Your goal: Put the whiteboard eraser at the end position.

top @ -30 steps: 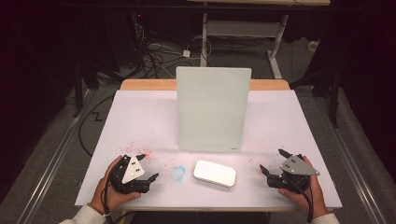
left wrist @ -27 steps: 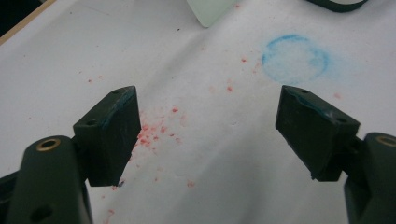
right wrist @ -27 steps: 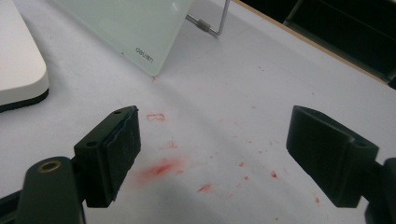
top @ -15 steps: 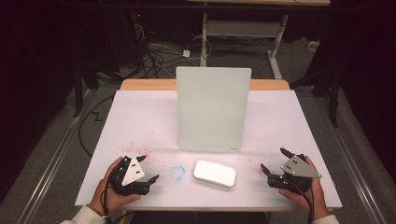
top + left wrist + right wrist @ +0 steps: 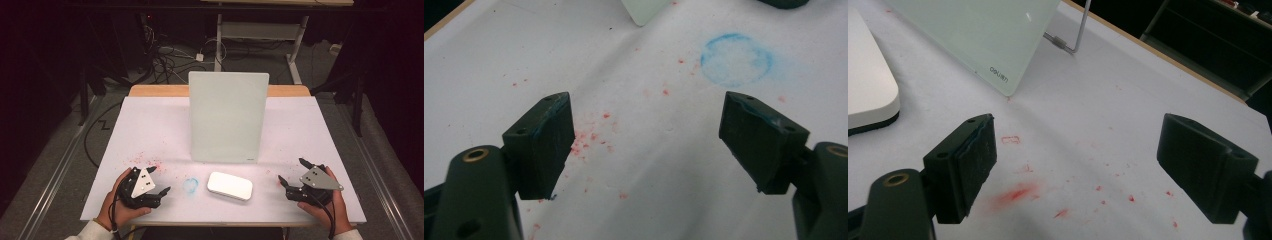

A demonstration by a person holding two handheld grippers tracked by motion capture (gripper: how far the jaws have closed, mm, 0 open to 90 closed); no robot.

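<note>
A pale green glass board [image 5: 227,116] stands tilted on a wire stand at the table's middle; its lower corner [image 5: 998,75] carries a small printed mark. In front of it lies a white eraser block [image 5: 229,185], flat on the white table cover [image 5: 150,125]. A blue chalky ring [image 5: 190,185] marks the cover left of the block, and the same blue ring [image 5: 736,60] lies ahead of my left gripper. My left gripper [image 5: 157,180] rests at the front left, open and empty. My right gripper [image 5: 291,172] rests at the front right, open and empty.
Red smudges and specks [image 5: 1018,192] dot the cover near both grippers. The board's wire stand [image 5: 1073,40] shows behind it. A wooden table edge [image 5: 150,91] runs along the back. Cables [image 5: 165,55] and a desk frame [image 5: 260,30] lie on the dark floor beyond.
</note>
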